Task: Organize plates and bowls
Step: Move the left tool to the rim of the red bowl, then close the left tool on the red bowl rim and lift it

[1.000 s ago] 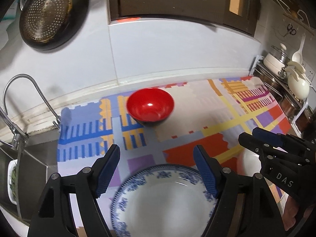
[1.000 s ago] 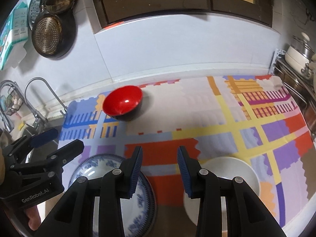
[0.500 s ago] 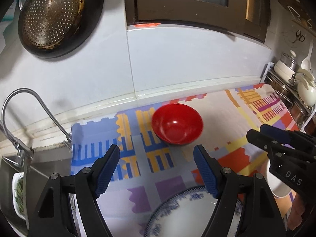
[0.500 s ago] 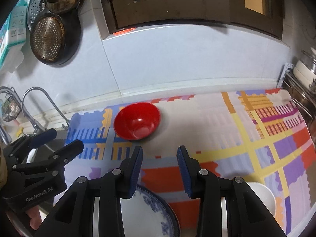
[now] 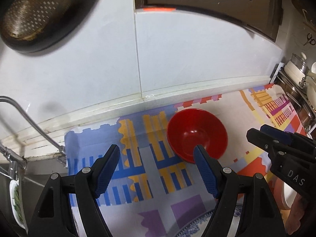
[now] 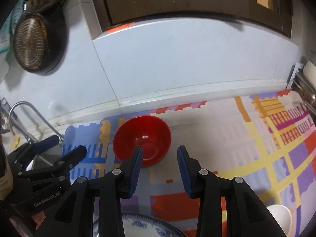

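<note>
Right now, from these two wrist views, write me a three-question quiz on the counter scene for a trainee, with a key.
1. True or false: the red bowl sits on the patterned mat and is empty.
2. Multiple choice: the left gripper and right gripper are
A. both open, holding nothing
B. both shut on the red bowl
C. left shut on the plate, right open
3. Fill in: at the near edge of the mat, the dish with the blue-and-white rim is a ____, and to its right stands a plain ____ bowl.

Key: 1 true. 2 A. 3 plate; white.
</note>
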The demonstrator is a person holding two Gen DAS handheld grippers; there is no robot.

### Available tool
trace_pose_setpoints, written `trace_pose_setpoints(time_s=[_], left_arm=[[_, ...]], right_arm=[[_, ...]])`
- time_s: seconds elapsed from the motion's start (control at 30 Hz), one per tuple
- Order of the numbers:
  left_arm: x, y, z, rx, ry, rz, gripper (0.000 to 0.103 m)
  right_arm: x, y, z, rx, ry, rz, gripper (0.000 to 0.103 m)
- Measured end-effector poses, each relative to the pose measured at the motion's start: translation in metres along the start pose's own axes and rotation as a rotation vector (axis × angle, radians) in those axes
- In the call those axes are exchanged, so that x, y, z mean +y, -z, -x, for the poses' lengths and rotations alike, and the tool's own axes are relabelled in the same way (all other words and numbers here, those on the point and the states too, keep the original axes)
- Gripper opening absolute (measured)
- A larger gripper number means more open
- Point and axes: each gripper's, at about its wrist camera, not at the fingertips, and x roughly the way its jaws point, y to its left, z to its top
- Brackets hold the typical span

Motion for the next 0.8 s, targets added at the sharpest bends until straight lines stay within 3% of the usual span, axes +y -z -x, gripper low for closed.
trace_pose_setpoints(time_s=[0.57, 0.8], left_arm=[[0.000, -0.008, -0.082, 0.098, 0.057, -0.021, 0.075], [-0.002, -0.006, -0.105, 0.139, 0.070, -0.022, 0.061]], right_arm=[[-0.004, 0.000, -0.075, 0.110, 0.040, -0.069, 0.038], [-0.007, 0.003, -0.093, 0.145, 0.057, -0.077, 0.037]])
